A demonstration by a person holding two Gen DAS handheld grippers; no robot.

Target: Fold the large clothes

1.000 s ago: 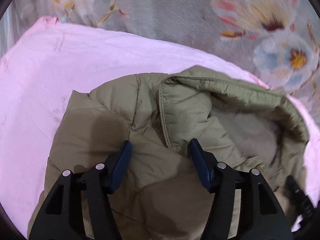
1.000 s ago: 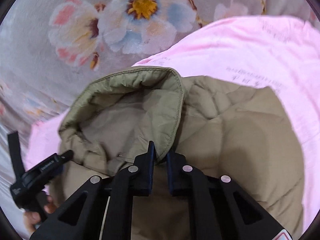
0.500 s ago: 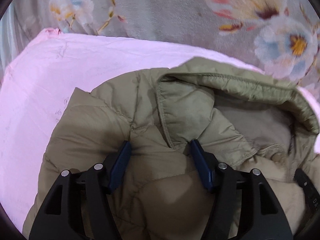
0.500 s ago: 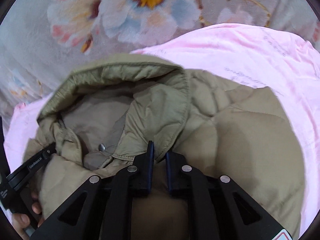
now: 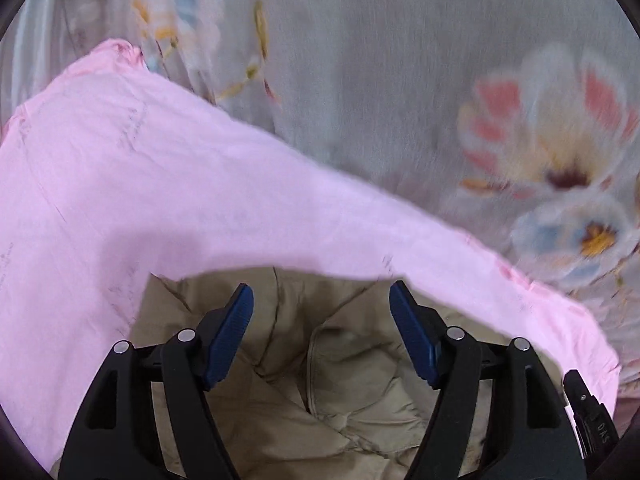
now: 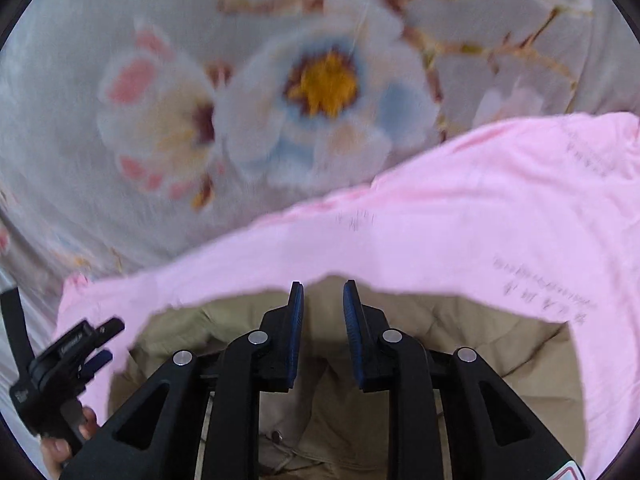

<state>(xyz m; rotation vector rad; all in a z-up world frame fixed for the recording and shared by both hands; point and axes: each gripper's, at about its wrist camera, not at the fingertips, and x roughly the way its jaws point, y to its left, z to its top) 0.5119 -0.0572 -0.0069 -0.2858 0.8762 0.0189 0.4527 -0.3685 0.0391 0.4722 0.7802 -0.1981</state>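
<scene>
An olive quilted jacket [image 5: 340,380] lies bunched on a pink sheet [image 5: 160,180], filling the bottom of the left wrist view. My left gripper [image 5: 320,286] hovers above it, its jaws wide and still opening, with nothing pressed between the blue pads. In the right wrist view the jacket [image 6: 460,340] lies below my right gripper [image 6: 323,283]. Its jaws are opening to a narrow gap and no cloth is caught between them. A snap button shows low between the right gripper's arms. Both views are blurred by motion.
The pink sheet [image 6: 480,200] rests on a grey floral bedspread [image 6: 200,80] that fills the far half of both views. A person's hand [image 6: 60,444] holds the left gripper's body [image 6: 68,356] at the lower left of the right wrist view.
The right gripper has let go of the hood edge and its jaws have parted. Both grippers have pulled back and up. The hood has dropped out of sight and more bedspread shows.
</scene>
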